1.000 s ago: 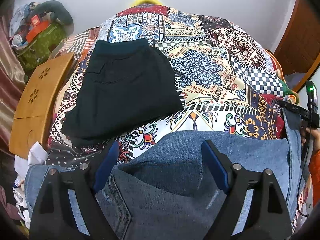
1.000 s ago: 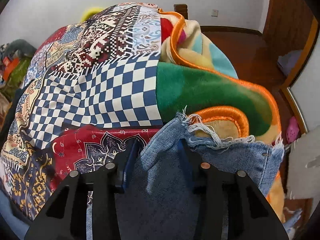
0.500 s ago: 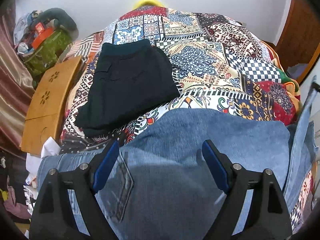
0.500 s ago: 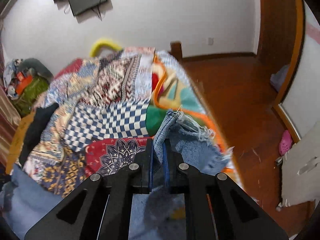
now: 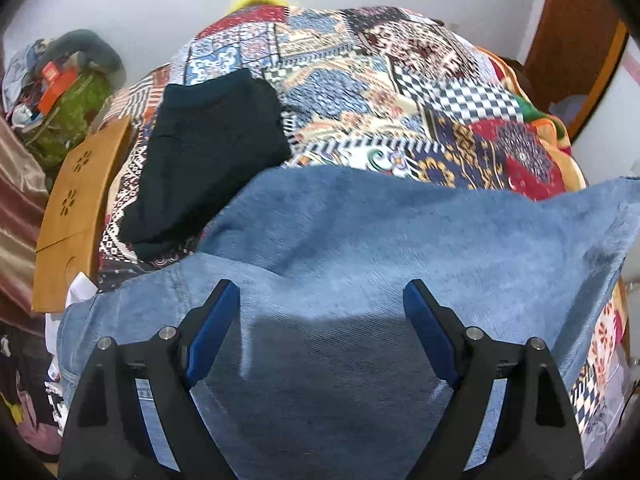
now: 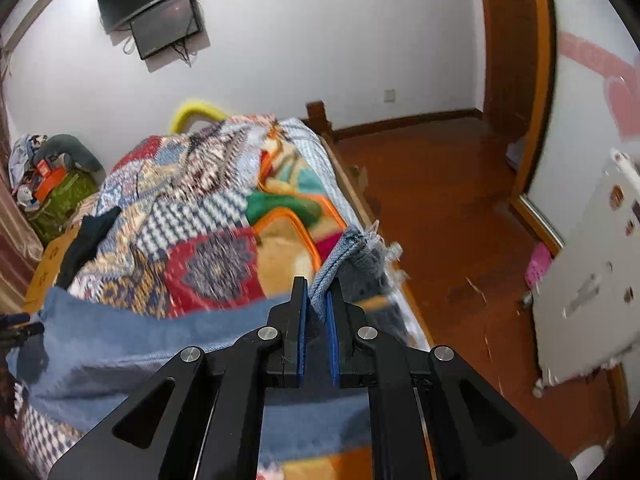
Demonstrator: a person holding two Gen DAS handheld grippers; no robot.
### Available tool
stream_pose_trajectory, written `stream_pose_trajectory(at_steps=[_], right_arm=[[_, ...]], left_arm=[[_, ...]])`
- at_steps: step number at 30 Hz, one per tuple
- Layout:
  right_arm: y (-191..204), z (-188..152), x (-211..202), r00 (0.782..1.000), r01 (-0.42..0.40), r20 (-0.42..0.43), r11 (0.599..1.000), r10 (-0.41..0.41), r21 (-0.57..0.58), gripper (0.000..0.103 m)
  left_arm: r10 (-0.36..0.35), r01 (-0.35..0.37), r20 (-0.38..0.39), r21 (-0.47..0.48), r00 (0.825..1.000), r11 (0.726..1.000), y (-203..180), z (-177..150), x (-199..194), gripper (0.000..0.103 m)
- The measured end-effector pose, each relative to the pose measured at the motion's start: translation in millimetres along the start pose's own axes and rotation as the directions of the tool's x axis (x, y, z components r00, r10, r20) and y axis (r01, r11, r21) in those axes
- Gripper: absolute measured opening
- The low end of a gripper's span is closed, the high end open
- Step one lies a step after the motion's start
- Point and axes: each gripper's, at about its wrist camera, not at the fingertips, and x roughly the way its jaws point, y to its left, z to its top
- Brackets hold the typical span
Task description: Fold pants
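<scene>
Between the blue pads of the right hand-held gripper (image 6: pixel 316 300) sits a frayed hem of the blue jeans (image 6: pixel 120 344); the two fingers are pressed together on this denim and pinch it, lifted above the bed. From the hem the cloth runs down and to the left, across the near part of the bed. On the other side, the left hand-held gripper (image 5: pixel 320 312) is spread wide, its fingers well apart, and it hovers over the jeans (image 5: pixel 360 264) with denim showing under and between the fingers; I cannot tell if the fingers touch the cloth. One leg of the jeans rises toward the right edge of the left wrist view.

Under the jeans lies a patchwork bedspread (image 5: pixel 400 92) with many colours, and it covers the bed. Farther on the bedspread, to the left, a folded dark garment (image 5: pixel 208 148) lies flat, apart from the jeans. Beside the bed on the left stands a wooden board (image 5: pixel 76 208) with flower cut-outs. Beyond the bed, on the white wall, a dark screen (image 6: pixel 160 20) hangs, and to the right the wooden floor (image 6: pixel 440 200) is visible.
</scene>
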Motion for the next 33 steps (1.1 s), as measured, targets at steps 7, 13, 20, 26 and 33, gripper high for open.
stream_pose_trajectory(at_steps=[7, 13, 20, 26, 33], right_arm=[[-25.3, -57.8, 25.6, 0.993, 0.062, -0.106, 0.996, -0.054, 0.07, 0.008], [-17.7, -86.4, 38.2, 0.973, 0.166, -0.169, 0.985, -0.157, 0.04, 0.017], [25.1, -57.7, 0.3, 0.973, 0.204, -0.077, 0.969, -0.216, -0.138, 0.048], [93.5, -27.4, -27.8, 0.997, 0.071, 0.025, 0.971, -0.067, -0.226, 0.05], [207.3, -12.6, -36.1, 0.979, -0.168, 0.048, 0.924, 0.196, -0.345, 0.056]], left_arm=[[0.05, -0.052, 0.023, 0.086, 0.998, 0.995, -18.3, -18.0, 4.2, 0.095], [0.021, -0.022, 0.026, 0.051, 0.999, 0.998, -10.1, -19.5, 6.9, 0.099], [0.031, -0.032, 0.072, 0.015, 0.997, 0.999, 2.5, -21.5, -7.2, 0.099], [0.047, -0.034, 0.15, -0.083, 0.988, 0.996, 47.6, -21.7, -36.2, 0.099], [0.13, -0.09, 0.193, -0.204, 0.972, 0.975, 133.6, -34.0, -60.8, 0.099]])
